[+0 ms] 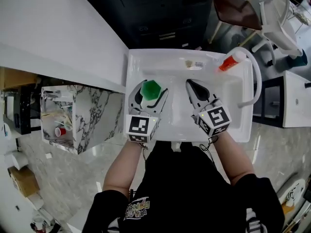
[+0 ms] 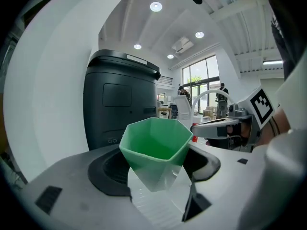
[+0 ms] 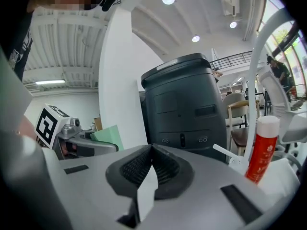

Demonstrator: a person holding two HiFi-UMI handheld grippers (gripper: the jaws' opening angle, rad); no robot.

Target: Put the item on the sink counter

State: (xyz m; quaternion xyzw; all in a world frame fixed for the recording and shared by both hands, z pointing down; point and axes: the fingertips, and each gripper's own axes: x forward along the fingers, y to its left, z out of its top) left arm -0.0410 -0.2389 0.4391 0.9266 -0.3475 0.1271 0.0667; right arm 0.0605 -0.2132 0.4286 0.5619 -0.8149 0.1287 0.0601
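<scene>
A green faceted cup (image 1: 151, 89) hangs over the left part of the white sink (image 1: 167, 123), and my left gripper (image 1: 148, 92) is shut on it. In the left gripper view the cup (image 2: 156, 145) stands upright between the jaws, its mouth open upward. To its right, my right gripper (image 1: 191, 84) is over the basin with its jaws shut and nothing in them. In the right gripper view the two dark pads (image 3: 165, 169) meet in a closed point, and the cup (image 3: 108, 137) shows at the left.
A red bottle with a white cap (image 1: 229, 61) (image 3: 261, 150) lies on the sink's back right rim beside the curved white faucet (image 1: 255, 79). A black cabinet (image 1: 165, 8) stands behind the sink. A marble-patterned box (image 1: 95, 115) sits to the left, a brown chair (image 1: 238, 11) beyond.
</scene>
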